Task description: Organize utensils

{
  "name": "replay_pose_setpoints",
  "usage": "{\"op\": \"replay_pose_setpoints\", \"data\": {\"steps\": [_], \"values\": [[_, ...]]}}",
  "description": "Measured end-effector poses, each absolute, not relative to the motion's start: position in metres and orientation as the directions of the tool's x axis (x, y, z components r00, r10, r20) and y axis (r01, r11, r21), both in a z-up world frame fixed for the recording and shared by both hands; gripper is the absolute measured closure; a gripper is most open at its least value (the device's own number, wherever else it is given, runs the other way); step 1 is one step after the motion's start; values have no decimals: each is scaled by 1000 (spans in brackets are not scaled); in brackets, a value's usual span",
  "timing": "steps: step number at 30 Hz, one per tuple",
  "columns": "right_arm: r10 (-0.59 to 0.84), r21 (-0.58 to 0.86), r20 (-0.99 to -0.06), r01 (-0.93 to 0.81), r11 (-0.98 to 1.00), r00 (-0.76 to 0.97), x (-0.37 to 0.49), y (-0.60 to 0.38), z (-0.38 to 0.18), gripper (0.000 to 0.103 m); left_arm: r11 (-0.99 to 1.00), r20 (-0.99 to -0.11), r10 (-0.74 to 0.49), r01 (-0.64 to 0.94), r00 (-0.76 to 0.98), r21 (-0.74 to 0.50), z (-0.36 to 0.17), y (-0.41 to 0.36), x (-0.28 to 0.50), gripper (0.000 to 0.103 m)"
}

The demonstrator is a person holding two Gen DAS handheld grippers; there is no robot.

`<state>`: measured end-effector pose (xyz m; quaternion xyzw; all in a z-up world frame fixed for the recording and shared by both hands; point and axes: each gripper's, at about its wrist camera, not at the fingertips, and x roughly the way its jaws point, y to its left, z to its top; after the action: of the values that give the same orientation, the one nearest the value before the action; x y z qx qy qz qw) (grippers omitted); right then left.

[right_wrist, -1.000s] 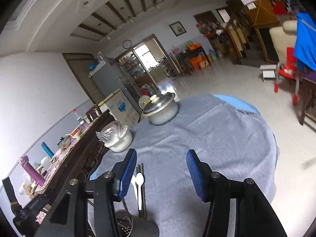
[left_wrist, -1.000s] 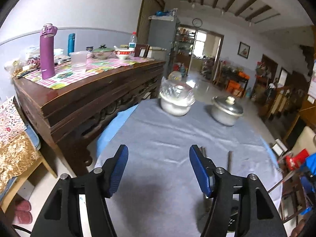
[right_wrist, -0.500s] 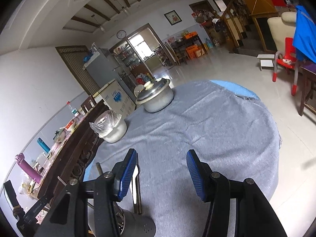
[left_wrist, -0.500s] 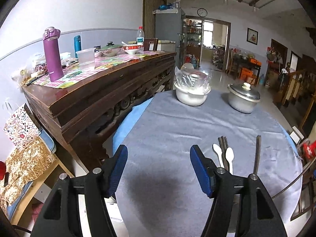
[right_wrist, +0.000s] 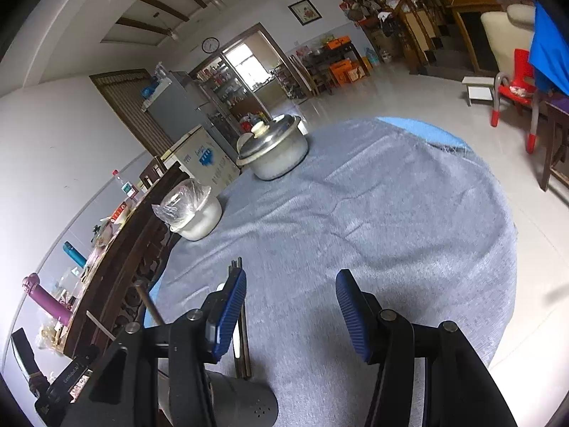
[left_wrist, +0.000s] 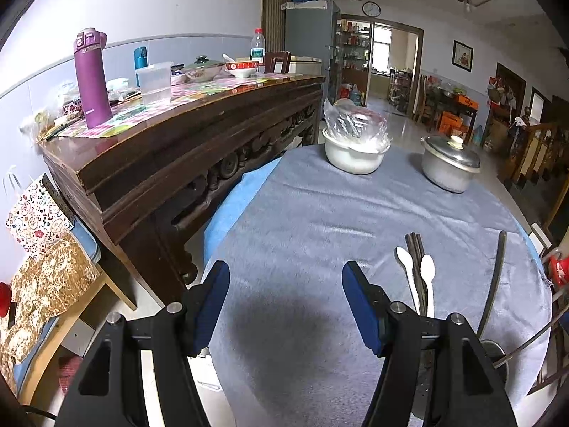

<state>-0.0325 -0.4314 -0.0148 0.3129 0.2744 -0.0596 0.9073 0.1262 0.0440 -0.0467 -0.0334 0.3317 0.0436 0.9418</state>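
Spoons (left_wrist: pixel 419 277) beside chopsticks (left_wrist: pixel 416 249); both jaws open above bare cloth (left_wrist: pixel 320 213)

I saw two white spoons (left_wrist: pixel 419 277) lying flat beside dark chopsticks (left_wrist: pixel 415 249) at four o'clock, bowls pointing twelve, near a metal holder (right_wrist: pixel 245 404).

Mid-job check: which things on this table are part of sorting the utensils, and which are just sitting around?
For the job:
- two white spoons
- dark chopsticks
- long dark stick
- metal holder, lying on its side

Just lying about:
- lidded pot
- white bowl with plastic over it
- purple bottle on the sideboard
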Motion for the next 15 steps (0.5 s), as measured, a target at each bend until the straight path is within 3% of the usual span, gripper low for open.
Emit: {"op": "replay_pose_setpoints", "data": {"steps": [15], "values": [[116, 554, -587, 293, 779, 801, -8, -436, -44, 47, 995, -670, 65, -99, 740, -12, -66, 36, 146, 36]]}}
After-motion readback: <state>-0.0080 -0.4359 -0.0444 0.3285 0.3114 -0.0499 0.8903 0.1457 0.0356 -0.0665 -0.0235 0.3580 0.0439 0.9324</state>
